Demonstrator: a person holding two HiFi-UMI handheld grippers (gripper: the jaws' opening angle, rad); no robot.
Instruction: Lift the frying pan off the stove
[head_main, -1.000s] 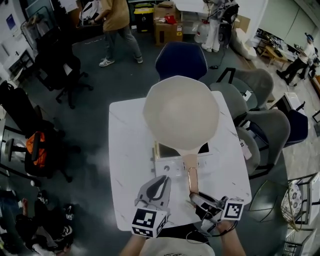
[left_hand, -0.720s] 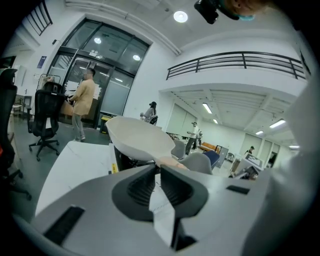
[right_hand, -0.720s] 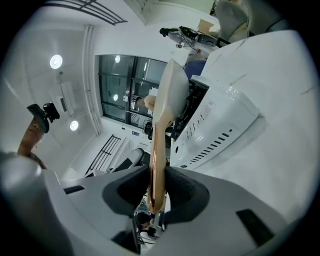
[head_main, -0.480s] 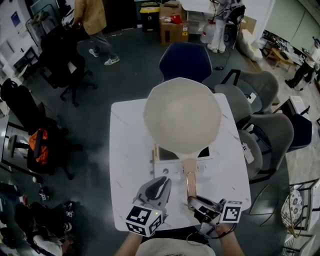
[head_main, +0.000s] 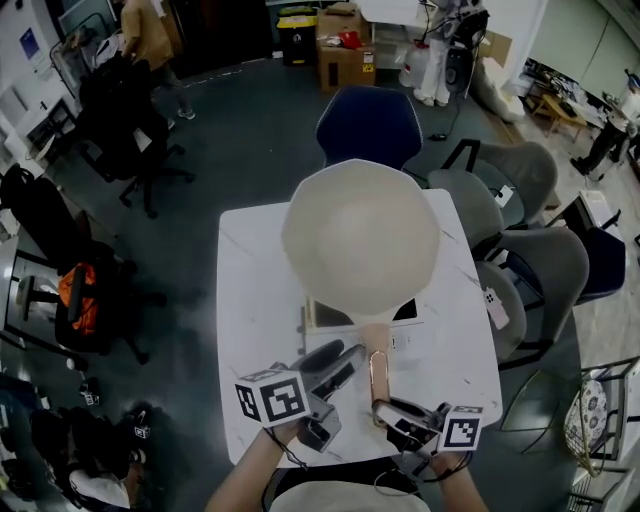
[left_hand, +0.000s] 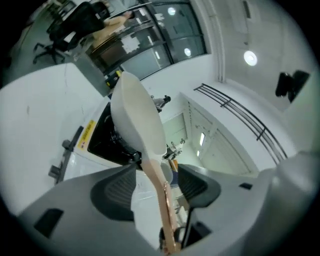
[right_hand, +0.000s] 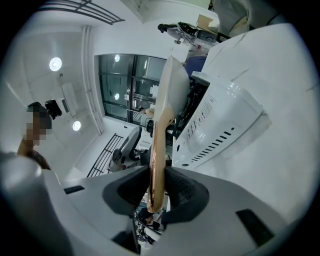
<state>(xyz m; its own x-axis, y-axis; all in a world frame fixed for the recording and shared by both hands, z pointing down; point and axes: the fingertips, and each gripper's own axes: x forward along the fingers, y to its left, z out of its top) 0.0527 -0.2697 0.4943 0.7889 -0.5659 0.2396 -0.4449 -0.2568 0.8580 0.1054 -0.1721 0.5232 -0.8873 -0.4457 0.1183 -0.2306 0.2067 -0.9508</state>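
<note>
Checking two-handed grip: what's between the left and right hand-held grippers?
The frying pan's handle, in the head view. The right hand-held gripper is shut on its end; the left hand-held gripper is opening its jaws, handle in their gap.

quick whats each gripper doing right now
left gripper: jaws opening, frying pan handle shows in the gap, not gripped
right gripper: closed on the frying pan handle

The frying pan (head_main: 360, 238) is cream-coloured, wide and round, with its bowl facing up. It hangs over the stove (head_main: 325, 316), a white box with a black top and vent slots in its side, and hides most of that top. The pan's slim copper-coloured handle (head_main: 379, 375) reaches straight out past the stove's front edge. Whether the pan's base touches the stove cannot be told.
</note>
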